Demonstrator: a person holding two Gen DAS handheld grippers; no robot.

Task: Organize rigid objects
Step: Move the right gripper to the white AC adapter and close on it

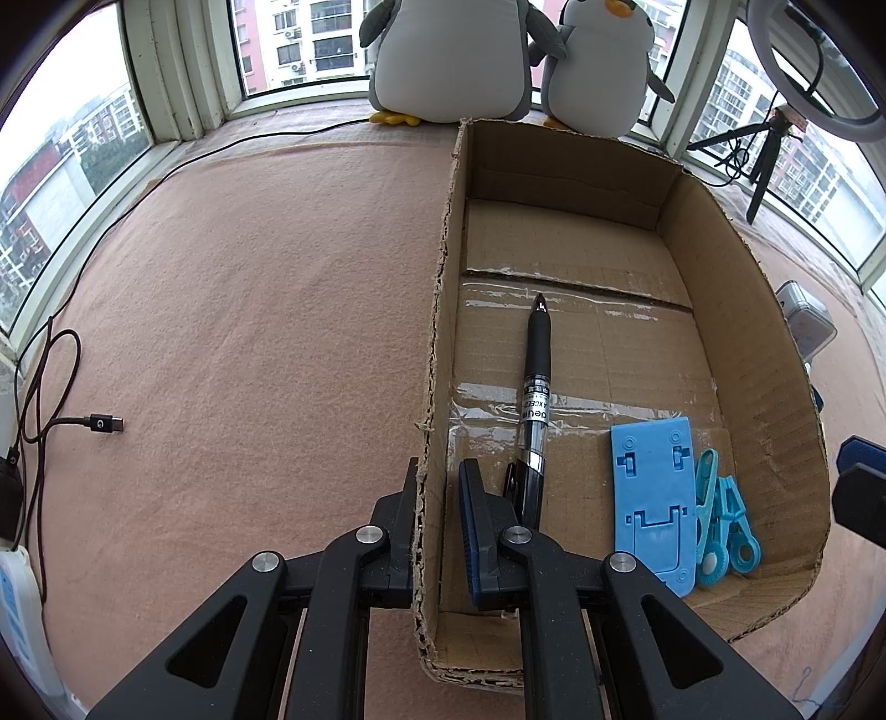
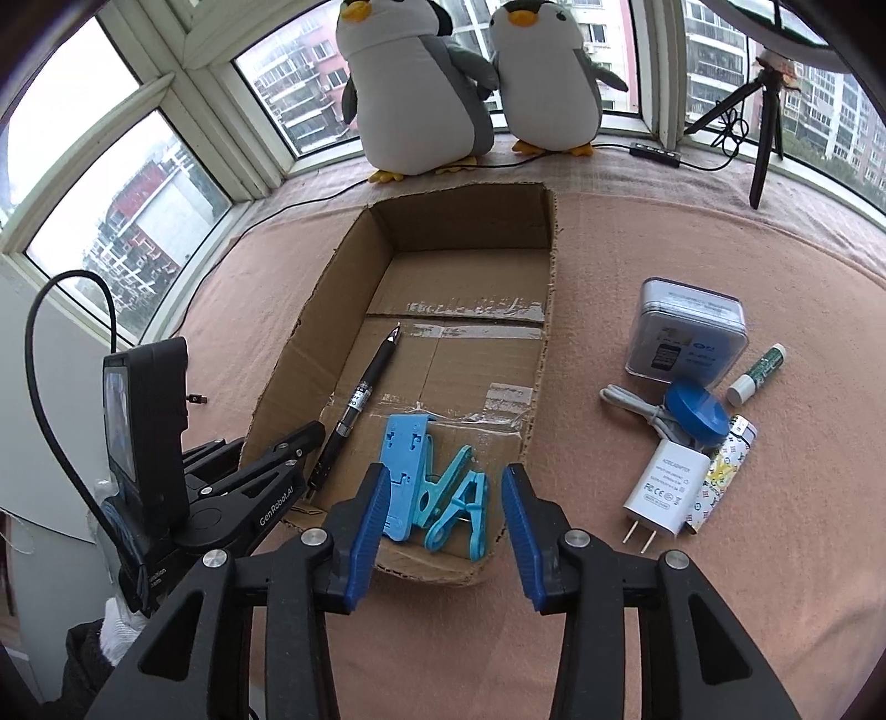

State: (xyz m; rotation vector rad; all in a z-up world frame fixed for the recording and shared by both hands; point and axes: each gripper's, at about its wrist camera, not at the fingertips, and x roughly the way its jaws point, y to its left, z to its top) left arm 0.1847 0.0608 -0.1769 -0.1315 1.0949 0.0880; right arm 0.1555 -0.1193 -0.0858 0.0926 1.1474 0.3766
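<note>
While the left tongs (image 1: 437, 498) clench the box (image 1: 742, 288) wall, released right tongs (image 2: 443, 498) may nudge the clothespins (image 2: 457, 507) below.

Home, prob. a flat high up in an apt block: bay window (image 2: 183, 166) w/ white frames wraps the far edge, other residential towers (image 2: 714, 44) visible outside. Two plush penguins (image 2: 415, 94) sit on the sill end of a surface covered w/ pink felt-like cloth (image 1: 249, 277). Ring light on a small tripod (image 2: 767, 116) at the right suggests a home filming corner. Household bits lie about: phone charger plug (image 2: 662, 490), USB cable (image 1: 83, 423), cut-down cardboard box (image 2: 354, 260).
</note>
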